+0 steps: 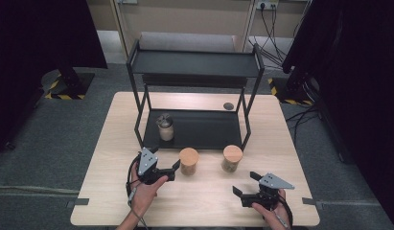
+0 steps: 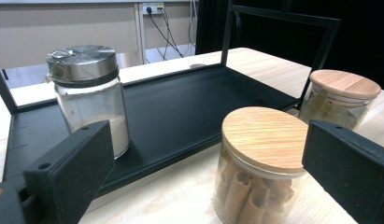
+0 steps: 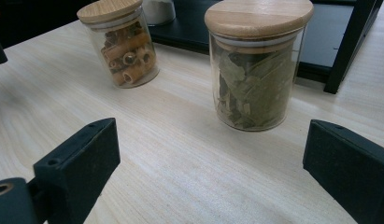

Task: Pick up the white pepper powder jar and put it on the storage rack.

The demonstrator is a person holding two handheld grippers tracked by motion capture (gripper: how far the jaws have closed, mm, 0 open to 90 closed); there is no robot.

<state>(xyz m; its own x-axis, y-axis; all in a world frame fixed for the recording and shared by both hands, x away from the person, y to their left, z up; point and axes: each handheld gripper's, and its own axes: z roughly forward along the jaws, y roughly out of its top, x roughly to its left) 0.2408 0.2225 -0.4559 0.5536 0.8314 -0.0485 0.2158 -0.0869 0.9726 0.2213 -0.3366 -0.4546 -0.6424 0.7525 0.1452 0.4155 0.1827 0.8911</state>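
Picture's edge cuts off the pasta jar (image 2: 259,168) base

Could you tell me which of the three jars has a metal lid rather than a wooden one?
The jar of pale powder on the rack's lower shelf; the two jars on the table both have wooden lids.

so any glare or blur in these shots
High view: dark corners, bright patch on the table behind the rack. Left gripper view: glare on the metal-lidded jar, near jaws soft. Right gripper view: the leaf jar sharp, slight blur at the left edge.
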